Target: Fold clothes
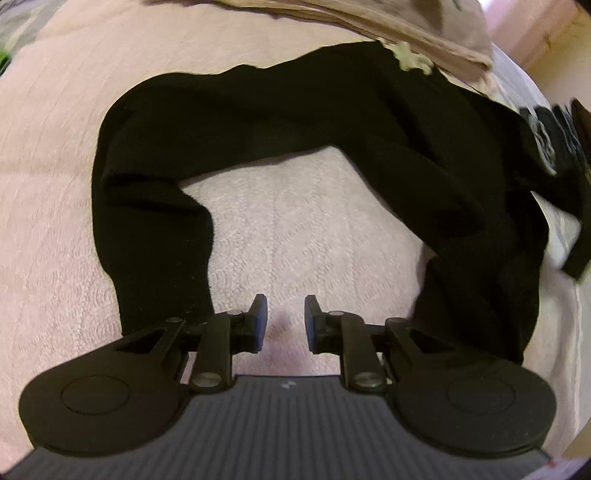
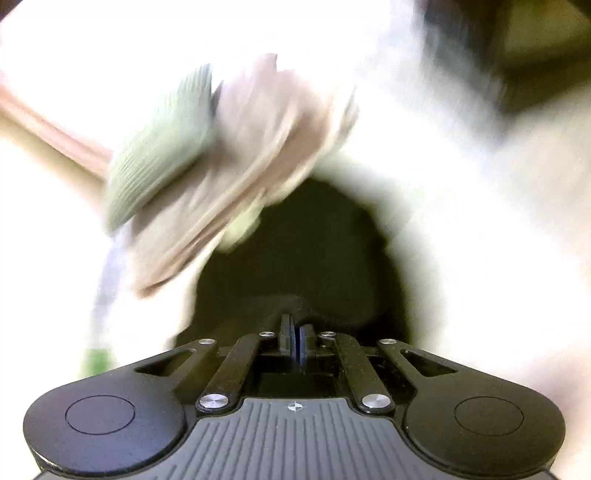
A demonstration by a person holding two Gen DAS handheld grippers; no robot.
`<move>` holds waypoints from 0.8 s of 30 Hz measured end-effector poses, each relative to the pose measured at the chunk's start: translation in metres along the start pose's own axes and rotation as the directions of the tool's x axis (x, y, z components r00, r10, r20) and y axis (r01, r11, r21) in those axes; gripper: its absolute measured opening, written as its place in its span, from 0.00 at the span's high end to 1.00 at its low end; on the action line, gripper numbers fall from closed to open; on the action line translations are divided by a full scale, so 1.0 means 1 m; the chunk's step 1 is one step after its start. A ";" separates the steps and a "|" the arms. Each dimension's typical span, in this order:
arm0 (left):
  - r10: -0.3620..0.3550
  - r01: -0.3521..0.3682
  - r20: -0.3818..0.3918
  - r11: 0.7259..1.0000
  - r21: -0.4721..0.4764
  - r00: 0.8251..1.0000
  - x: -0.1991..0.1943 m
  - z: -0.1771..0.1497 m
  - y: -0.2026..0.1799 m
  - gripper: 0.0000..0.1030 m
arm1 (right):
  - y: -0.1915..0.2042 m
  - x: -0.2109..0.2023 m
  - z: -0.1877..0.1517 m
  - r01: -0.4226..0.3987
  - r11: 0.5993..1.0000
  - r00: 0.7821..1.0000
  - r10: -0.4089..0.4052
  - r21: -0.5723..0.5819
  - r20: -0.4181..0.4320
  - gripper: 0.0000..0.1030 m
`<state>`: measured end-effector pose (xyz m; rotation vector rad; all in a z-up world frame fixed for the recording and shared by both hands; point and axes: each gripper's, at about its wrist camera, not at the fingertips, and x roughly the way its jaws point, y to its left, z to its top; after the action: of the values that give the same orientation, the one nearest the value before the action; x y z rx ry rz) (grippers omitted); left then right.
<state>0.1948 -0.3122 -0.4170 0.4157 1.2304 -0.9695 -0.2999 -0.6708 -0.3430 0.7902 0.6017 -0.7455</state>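
Observation:
A black garment [image 1: 295,122] lies in an arch on the pink bedspread [image 1: 55,184], its two long parts running down towards me. My left gripper [image 1: 285,321] hangs over the bare bedspread between those parts, open, with nothing between its blue pads. In the right wrist view my right gripper [image 2: 296,334] has its pads pressed together on a fold of the black garment [image 2: 306,251], which rises just ahead of them. That view is heavily blurred and overexposed.
A pile of beige clothes [image 1: 424,33] lies beyond the black garment at the top. The right wrist view shows a blurred stack of folded items, a green ribbed one [image 2: 162,147] over pale pinkish ones [image 2: 251,166]. Pink bedspread extends to the left.

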 end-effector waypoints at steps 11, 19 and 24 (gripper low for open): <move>-0.181 0.180 -0.016 0.983 -0.042 0.983 0.040 -0.023 -0.042 0.51 | -0.075 0.013 -0.056 0.162 0.975 0.975 -0.135 0.149 -0.179 0.48; -0.170 0.169 0.005 0.985 0.041 0.986 0.052 -0.051 -0.082 0.94 | 0.041 0.082 -0.163 -0.196 0.935 0.916 0.282 0.296 -0.285 0.49; -0.188 0.188 0.020 0.980 -0.070 0.982 0.051 -0.056 -0.071 0.90 | 0.044 0.119 -0.172 -0.123 0.876 0.913 0.285 0.466 -0.294 0.49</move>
<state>0.1054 -0.3301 -0.4662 0.2386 1.3055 -1.0832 -0.2294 -0.5551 -0.5083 1.4113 0.6655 -0.5440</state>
